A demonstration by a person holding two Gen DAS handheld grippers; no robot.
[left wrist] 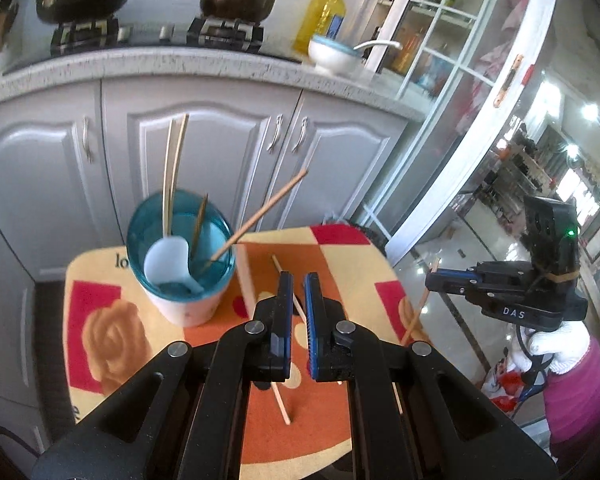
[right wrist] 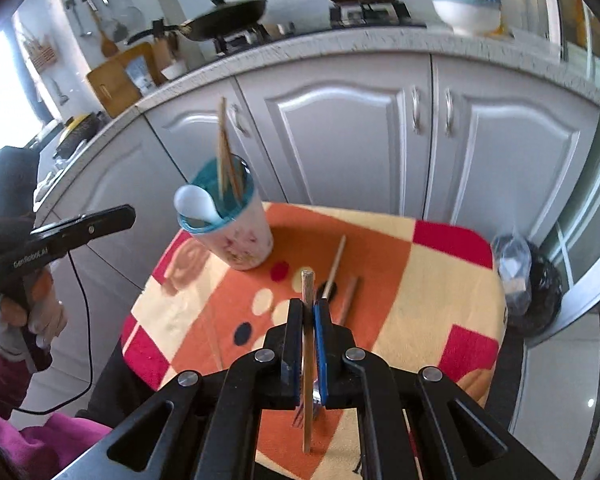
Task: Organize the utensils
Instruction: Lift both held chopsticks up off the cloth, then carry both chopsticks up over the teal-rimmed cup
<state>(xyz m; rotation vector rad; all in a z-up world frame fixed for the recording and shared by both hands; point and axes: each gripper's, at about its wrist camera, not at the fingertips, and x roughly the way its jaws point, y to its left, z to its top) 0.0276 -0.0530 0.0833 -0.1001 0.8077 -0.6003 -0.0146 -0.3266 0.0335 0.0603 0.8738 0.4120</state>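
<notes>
A blue-rimmed white cup (left wrist: 184, 308) (right wrist: 248, 244) stands at the table's far left and holds a white spoon (left wrist: 168, 256) and several chopsticks. My left gripper (left wrist: 298, 284) (right wrist: 130, 213) hangs shut above the table, nothing between its pads. My right gripper (right wrist: 309, 304) (left wrist: 430, 280) is shut on a wooden chopstick (right wrist: 308, 360) (left wrist: 414, 320), lifted off the cloth. Loose chopsticks (left wrist: 280, 396) (right wrist: 336, 268) lie on the table. The tines of a fork (right wrist: 300, 416) show under the right gripper.
The small table wears an orange, red and cream cloth (left wrist: 100, 320) (right wrist: 420, 280). White cabinets (left wrist: 204, 152) and a counter with a wok, a pot and a bowl (left wrist: 332, 56) stand behind. A black rubbish bag (right wrist: 540, 292) sits right of the table.
</notes>
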